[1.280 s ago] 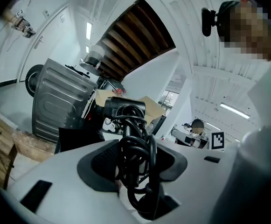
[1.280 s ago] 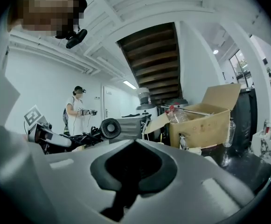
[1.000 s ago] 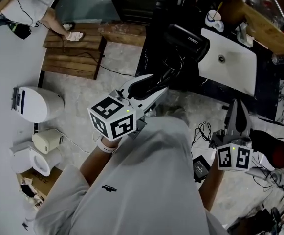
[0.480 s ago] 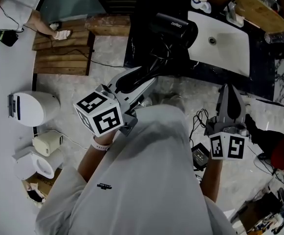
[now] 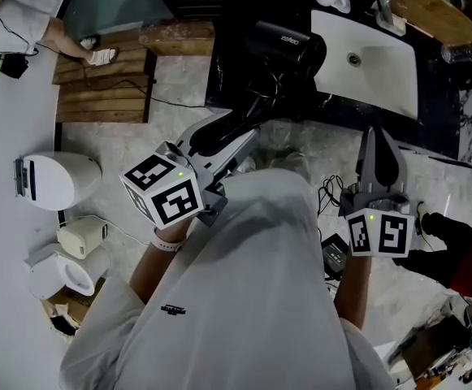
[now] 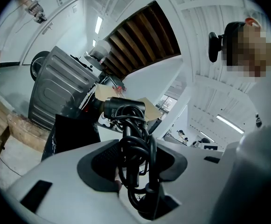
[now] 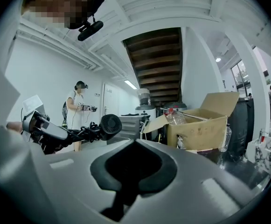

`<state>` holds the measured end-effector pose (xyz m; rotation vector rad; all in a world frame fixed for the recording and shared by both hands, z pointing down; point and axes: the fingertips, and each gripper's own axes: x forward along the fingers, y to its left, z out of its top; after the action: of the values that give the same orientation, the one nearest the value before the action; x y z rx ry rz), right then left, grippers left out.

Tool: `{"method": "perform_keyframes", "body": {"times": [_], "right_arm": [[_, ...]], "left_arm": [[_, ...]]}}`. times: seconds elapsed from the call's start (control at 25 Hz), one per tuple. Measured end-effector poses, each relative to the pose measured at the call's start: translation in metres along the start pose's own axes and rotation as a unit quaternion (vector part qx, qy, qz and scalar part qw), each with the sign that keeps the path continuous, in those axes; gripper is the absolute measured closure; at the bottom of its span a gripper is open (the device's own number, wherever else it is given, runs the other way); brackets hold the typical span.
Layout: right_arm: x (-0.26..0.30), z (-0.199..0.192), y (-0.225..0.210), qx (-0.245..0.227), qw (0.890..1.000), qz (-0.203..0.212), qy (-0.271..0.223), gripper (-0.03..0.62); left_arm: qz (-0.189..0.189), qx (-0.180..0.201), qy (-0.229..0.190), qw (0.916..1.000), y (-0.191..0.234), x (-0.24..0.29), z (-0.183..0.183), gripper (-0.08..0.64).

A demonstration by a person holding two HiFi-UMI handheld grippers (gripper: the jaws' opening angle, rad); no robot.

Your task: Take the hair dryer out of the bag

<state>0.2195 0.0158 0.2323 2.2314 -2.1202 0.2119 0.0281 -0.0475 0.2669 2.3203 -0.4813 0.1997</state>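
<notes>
Head view shows our left gripper (image 5: 250, 128) clamped partway closed on the handle of the black hair dryer (image 5: 288, 45) (its cord is wound round that handle), holding it in the air just left of the white sink (image 5: 382, 80). Our right gripper (image 5: 379, 140) hangs well apart, jaws pressed together on nothing.

one hair dryer (image 5: 288, 47), two claws (image 5: 244, 131) (image 5: 376, 140), one sink (image 5: 390, 71), one cardboard box (image 7: 203, 122)
</notes>
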Motion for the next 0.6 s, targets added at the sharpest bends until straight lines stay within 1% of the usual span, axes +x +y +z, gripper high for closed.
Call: {"method": "perform_keyframes", "body": {"times": [0.28,0.6], "right_arm": [[0.003,-0.001,-0.001,-0.003,1.0,0.004,0.004,0.58],[0.013,0.001,0.0,-0.005,1.0,0.008,0.007,0.58]], "left_arm": [[0.005,-0.005,-0.002,1.0,0.003,-0.005,-0.006,0.374],[0.007,-0.011,-0.002,0.9999,0.008,-0.005,-0.005,0.374]]}}
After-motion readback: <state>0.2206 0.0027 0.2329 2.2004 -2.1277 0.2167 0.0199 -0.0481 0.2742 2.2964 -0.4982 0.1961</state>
